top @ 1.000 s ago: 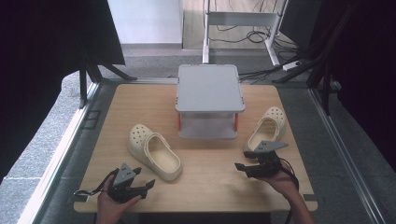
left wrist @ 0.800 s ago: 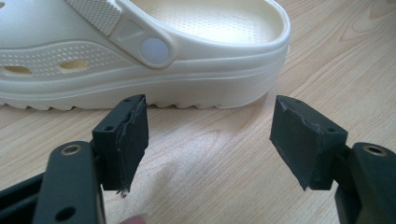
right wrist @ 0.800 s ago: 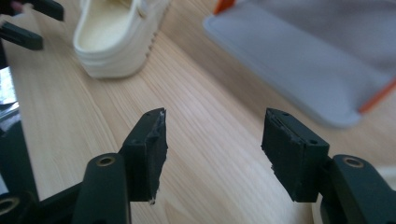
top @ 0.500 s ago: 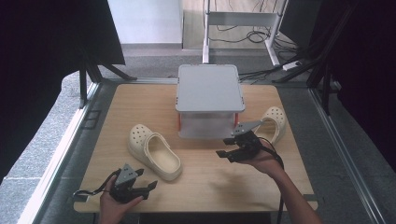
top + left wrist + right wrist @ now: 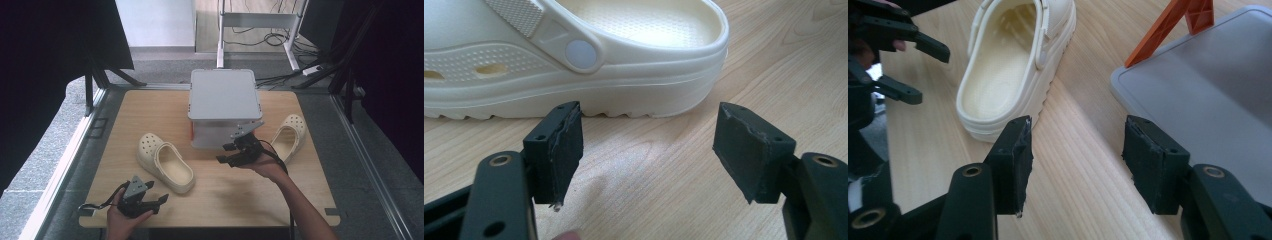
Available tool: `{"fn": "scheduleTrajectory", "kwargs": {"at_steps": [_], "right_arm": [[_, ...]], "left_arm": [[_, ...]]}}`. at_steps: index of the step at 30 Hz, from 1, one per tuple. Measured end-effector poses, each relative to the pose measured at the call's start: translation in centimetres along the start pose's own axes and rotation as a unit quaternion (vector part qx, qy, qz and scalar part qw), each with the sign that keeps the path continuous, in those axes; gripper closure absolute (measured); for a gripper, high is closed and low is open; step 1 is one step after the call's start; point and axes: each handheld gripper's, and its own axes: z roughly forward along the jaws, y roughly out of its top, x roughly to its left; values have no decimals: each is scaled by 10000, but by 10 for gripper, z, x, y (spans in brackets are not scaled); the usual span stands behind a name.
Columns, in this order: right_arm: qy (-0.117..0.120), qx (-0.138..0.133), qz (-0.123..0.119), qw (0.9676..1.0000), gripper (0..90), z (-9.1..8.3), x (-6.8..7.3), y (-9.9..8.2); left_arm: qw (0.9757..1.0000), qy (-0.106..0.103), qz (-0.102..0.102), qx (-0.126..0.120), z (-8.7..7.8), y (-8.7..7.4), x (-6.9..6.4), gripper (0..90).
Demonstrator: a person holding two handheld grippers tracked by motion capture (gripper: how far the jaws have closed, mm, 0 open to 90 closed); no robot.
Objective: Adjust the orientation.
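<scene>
Left gripper (image 5: pixel 161 201) is sitting at the table's near edge, jaws standing wide apart with nothing between them; its own view is showing the pads (image 5: pixel 561 150) just short of the heel of the left clog (image 5: pixel 574 55), bare wood in the gap, not touching. Right gripper (image 5: pixel 226 152) is hovering mid-table, in front of the grey box (image 5: pixel 224 95), jaws open and empty but having just been closing a bit. Right gripper view is adding what the high view is missing: an orange brace (image 5: pixel 1175 25) beside a translucent grey lid or tray (image 5: pixel 1208 95) under the right jaw, plus the left gripper (image 5: pixel 893 55) off beyond the left clog (image 5: pixel 1015 65). High view is giving the layout: left clog (image 5: pixel 166 162) lying between the two grippers, right clog (image 5: pixel 289 136) lying right of the box, just behind the right hand and cable. Wooden table (image 5: pixel 150 107) is otherwise bare; a metal stand (image 5: pixel 260 20) and floor cables are sitting beyond its far edge.
</scene>
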Motion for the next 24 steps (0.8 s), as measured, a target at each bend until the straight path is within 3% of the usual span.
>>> {"fn": "scheduleTrajectory", "kwargs": {"at_steps": [12, 24], "right_arm": [[-51, 128, -63, 9999, 485, 22, 6, 17], [-24, 531, -180, 9984, 491, 46, 14, 32]], "left_arm": [[10000, -17, -21, 9, 1, 0, -1, 285], [10000, -36, -20, 23, 1, 0, -1, 285]]}}
